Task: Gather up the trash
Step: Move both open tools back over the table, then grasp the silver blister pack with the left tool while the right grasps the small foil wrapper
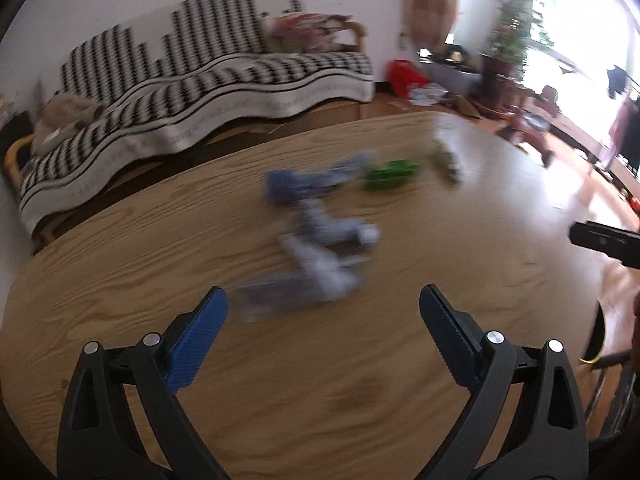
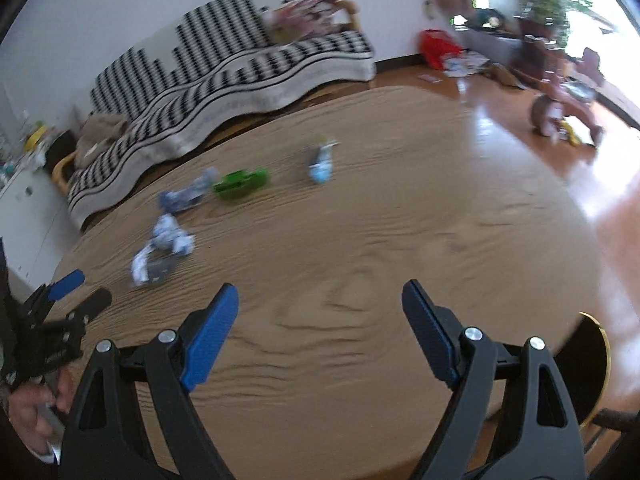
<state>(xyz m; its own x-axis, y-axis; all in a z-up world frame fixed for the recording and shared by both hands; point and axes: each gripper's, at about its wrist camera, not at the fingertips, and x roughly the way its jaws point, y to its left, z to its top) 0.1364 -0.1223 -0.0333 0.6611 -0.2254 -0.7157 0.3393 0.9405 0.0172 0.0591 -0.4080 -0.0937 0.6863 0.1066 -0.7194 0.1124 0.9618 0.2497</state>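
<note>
Blurred trash lies on the wooden table (image 1: 440, 240): a blue wrapper (image 1: 296, 186), a green wrapper (image 1: 390, 174), a greenish wrapper (image 1: 446, 162), crumpled white-blue paper (image 1: 332, 232) and a clear plastic piece (image 1: 280, 292). My left gripper (image 1: 323, 300) hovers open just short of the clear piece, with nothing pressed between its pads. My right gripper (image 2: 320, 292) is open over bare table (image 2: 400, 220), empty. From there the paper (image 2: 172, 236), blue wrapper (image 2: 184, 198) and green wrapper (image 2: 240, 184) lie far left ahead. The left gripper (image 2: 60, 304) shows at the left edge.
A sofa with a black-and-white cover (image 1: 200, 92) stands behind the table. A black round seat with a yellow rim (image 2: 588, 364) sits at the table's near right edge. A red bag (image 2: 436, 46) and a tricycle (image 2: 560, 108) are on the shiny floor. A hand (image 2: 32, 412) holds the left gripper.
</note>
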